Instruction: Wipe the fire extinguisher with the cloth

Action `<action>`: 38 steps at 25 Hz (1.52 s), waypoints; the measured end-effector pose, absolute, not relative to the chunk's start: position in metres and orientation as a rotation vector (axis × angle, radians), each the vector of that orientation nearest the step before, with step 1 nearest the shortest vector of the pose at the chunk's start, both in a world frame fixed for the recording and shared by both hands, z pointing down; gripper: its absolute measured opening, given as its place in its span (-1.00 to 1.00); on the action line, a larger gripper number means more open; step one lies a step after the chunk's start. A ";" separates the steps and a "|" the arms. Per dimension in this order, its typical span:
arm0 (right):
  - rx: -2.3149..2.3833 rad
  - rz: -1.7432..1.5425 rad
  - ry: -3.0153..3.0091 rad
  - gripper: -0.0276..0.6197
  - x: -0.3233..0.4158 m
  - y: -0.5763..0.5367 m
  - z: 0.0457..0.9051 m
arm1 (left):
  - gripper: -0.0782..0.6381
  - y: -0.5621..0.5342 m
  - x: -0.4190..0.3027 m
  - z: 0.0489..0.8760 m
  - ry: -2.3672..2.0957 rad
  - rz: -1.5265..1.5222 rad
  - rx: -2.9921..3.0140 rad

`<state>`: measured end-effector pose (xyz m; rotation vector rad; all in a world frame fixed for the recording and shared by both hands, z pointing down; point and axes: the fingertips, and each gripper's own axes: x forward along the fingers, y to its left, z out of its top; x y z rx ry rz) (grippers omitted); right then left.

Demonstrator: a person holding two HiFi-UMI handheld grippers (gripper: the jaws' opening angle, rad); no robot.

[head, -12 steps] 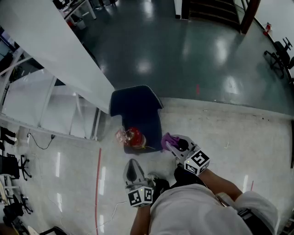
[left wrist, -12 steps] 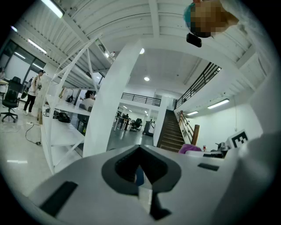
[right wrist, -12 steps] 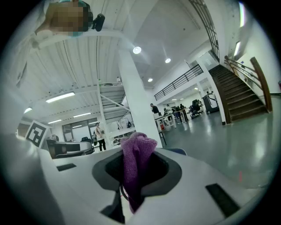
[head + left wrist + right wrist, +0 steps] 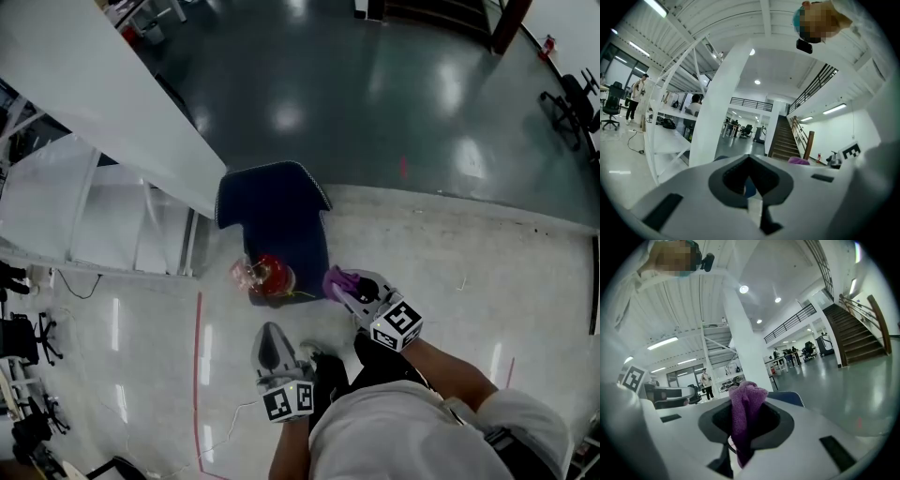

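Note:
The red fire extinguisher (image 4: 266, 277) stands on the floor at the front edge of a dark blue padded seat (image 4: 272, 220). My right gripper (image 4: 345, 289) is just to the right of it, shut on a purple cloth (image 4: 335, 279) that sticks out of the jaws. In the right gripper view the cloth (image 4: 745, 411) hangs bunched between the jaws of the right gripper (image 4: 744, 430). My left gripper (image 4: 271, 334) is nearer the person, below the extinguisher, jaws shut with nothing in them. The left gripper view shows the left gripper (image 4: 750, 187) and the cloth (image 4: 799, 161) off to the right.
A white slanted beam (image 4: 103, 103) and white shelving (image 4: 112, 234) fill the left. A red line (image 4: 199, 356) runs along the pale floor. Dark glossy floor (image 4: 375, 94) lies beyond the seat. A staircase (image 4: 787, 140) rises in the distance, and people stand at desks (image 4: 707, 383).
My right gripper with the cloth has shifted slightly left, closer to the extinguisher. The left gripper has hardly moved.

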<state>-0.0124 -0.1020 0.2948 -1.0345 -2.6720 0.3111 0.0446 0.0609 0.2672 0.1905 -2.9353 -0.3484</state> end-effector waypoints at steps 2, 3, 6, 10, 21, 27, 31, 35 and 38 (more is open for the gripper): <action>-1.008 0.307 -2.653 -0.67 -0.024 -0.101 0.319 | -0.77 0.063 0.037 0.274 -2.939 -0.342 0.182; -0.996 0.304 -2.643 -0.67 -0.032 -0.100 0.333 | -0.77 0.065 0.033 0.279 -2.941 -0.343 0.179; -0.990 0.271 -2.609 -0.67 -0.060 -0.095 0.379 | -0.77 0.067 0.020 0.295 -2.942 -0.359 0.152; -1.000 0.257 -2.545 -0.67 -0.077 -0.082 0.458 | -0.77 0.065 0.021 0.324 -2.921 -0.388 0.132; -0.885 0.325 -2.458 -0.67 -0.108 -0.035 0.713 | -0.77 0.058 0.041 0.434 -2.900 -0.568 0.176; -0.929 0.316 -2.367 -0.67 -0.116 0.000 0.780 | -0.77 0.061 0.046 0.438 -2.896 -0.575 0.181; -0.967 0.414 -2.294 -0.67 -0.111 0.018 0.790 | -0.77 0.063 0.048 0.439 -2.895 -0.573 0.178; -1.002 0.564 -2.244 -0.67 -0.109 0.025 0.781 | -0.77 0.066 0.051 0.442 -2.892 -0.578 0.178; -1.041 0.635 -2.223 -0.67 -0.110 0.025 0.770 | -0.77 0.067 0.054 0.446 -2.890 -0.587 0.182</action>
